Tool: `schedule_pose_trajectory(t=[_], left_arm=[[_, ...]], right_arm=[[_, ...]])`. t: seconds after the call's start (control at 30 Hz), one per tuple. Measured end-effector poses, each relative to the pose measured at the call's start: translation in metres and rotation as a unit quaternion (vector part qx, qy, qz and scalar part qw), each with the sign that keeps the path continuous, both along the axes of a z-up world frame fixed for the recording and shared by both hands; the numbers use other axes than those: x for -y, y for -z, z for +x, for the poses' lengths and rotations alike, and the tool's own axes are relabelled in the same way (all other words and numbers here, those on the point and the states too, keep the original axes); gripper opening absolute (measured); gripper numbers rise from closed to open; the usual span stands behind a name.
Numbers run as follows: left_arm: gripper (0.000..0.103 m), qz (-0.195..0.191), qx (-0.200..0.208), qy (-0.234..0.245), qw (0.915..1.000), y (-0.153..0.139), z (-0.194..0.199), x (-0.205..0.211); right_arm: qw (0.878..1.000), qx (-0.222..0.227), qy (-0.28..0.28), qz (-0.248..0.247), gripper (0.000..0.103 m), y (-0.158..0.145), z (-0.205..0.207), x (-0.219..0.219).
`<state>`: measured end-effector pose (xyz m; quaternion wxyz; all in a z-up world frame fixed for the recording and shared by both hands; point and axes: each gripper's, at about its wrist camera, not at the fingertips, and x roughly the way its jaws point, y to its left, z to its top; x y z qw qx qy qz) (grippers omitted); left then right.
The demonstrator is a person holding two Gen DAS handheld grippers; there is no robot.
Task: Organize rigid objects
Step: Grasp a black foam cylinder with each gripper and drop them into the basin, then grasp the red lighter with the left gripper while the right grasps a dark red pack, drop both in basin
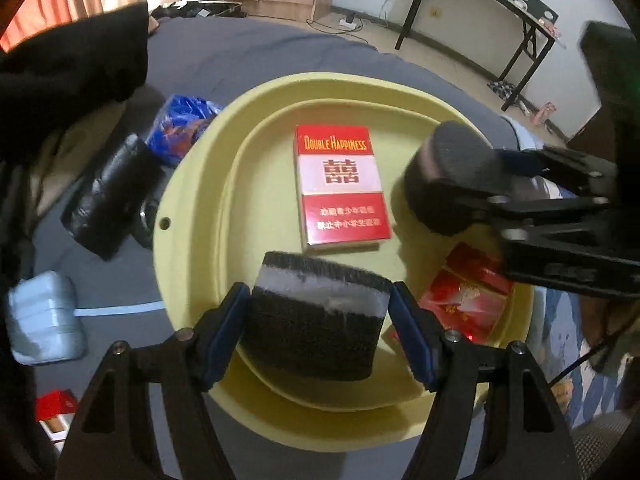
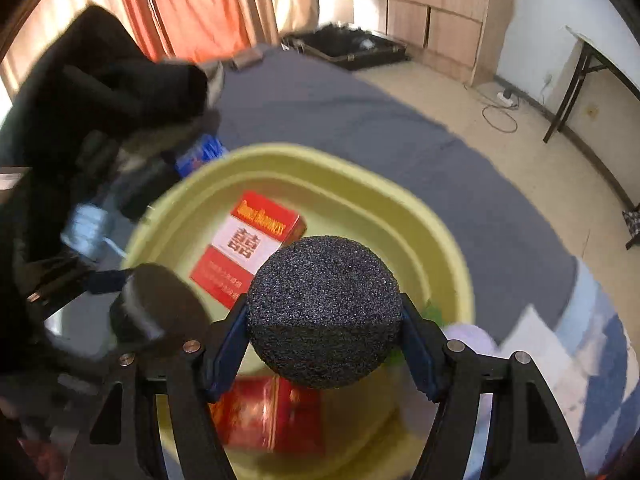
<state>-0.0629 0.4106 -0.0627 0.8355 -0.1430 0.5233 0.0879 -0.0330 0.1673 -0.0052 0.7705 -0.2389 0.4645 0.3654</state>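
My left gripper (image 1: 320, 316) is shut on a round black foam pad with a white layer (image 1: 316, 320), held over the yellow basin (image 1: 192, 200). My right gripper (image 2: 324, 328) is shut on a second round black foam pad (image 2: 324, 312), also over the yellow basin (image 2: 440, 240); that pad shows in the left wrist view (image 1: 452, 176). In the basin lie a red and white Double Happiness cigarette box (image 1: 340, 188) (image 2: 248, 244) and a second red box (image 1: 464, 292) (image 2: 272, 416).
The basin sits on a grey sheet (image 1: 260, 60). Left of it lie a black roll (image 1: 112, 196), a blue packet (image 1: 180, 128), a pale blue case (image 1: 40, 320) and a red box (image 1: 56, 404). Black clothing (image 1: 72, 56) is piled at far left.
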Motion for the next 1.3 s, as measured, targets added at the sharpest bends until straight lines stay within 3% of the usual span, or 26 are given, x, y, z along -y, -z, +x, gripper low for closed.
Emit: schedule_pose_trajectory(t=[0.1,0.17,0.23,0.3,0.33,0.43,0.53,0.63,0.77,0.87,0.93,1.0,1.07,1.17,1.3], left_arm=[[0.073,-0.007,0.009,0.002,0.9999,-0.004,0.004,-0.002],[0.084,-0.017,0.016,-0.008,0.9997,-0.007,0.003,-0.007],[0.093,-0.031,0.039,-0.016,0.9986,-0.015,-0.001,-0.014],[0.103,-0.030,0.065,-0.021,0.9972,-0.026,-0.002,-0.012],[0.103,-0.019,0.074,-0.020,0.9969,-0.034,0.002,-0.007],[0.103,-0.019,0.098,0.014,0.9949,-0.051,0.019,0.022],[0.103,-0.032,0.114,0.063,0.9910,-0.068,0.051,0.076],[0.103,-0.032,0.119,0.129,0.9840,-0.079,0.078,0.148],[0.103,-0.059,0.102,0.216,0.9693,-0.081,0.110,0.242],[0.103,-0.045,0.091,0.270,0.9574,-0.067,0.119,0.297],[0.103,-0.016,0.061,0.270,0.9608,-0.054,0.126,0.314],[0.103,0.011,0.026,0.272,0.9619,-0.031,0.135,0.323],[0.103,0.030,0.021,0.281,0.9589,-0.022,0.135,0.319],[0.103,0.053,0.013,0.303,0.9514,-0.008,0.140,0.321],[0.103,0.055,0.017,0.322,0.9452,0.004,0.148,0.323]], right_arm=[[1.000,-0.005,0.014,-0.004,0.072,0.017,0.010,-0.012],[1.000,-0.003,0.020,0.009,0.085,0.016,0.008,-0.018],[0.998,-0.023,0.034,0.049,0.099,0.005,0.007,-0.007],[0.993,-0.020,0.067,0.097,0.102,-0.024,0.004,0.022],[0.990,-0.017,0.083,0.110,0.102,-0.037,0.003,0.037],[0.978,-0.008,0.133,0.160,0.103,-0.080,-0.002,0.118],[0.971,0.045,0.190,0.141,0.103,-0.107,-0.007,0.223],[0.955,0.076,0.274,0.082,0.103,-0.106,-0.001,0.328],[0.939,0.073,0.329,0.074,0.103,-0.085,0.005,0.435],[0.946,0.103,0.301,0.054,0.103,-0.067,0.009,0.481],[0.950,0.129,0.282,0.033,0.103,-0.049,0.012,0.492],[0.961,0.128,0.242,0.026,0.103,-0.028,0.017,0.492],[0.972,0.123,0.198,0.029,0.103,-0.013,0.022,0.488],[0.979,0.132,0.153,0.020,0.103,0.005,0.035,0.493],[0.985,0.113,0.127,0.021,0.103,0.019,0.051,0.505]])
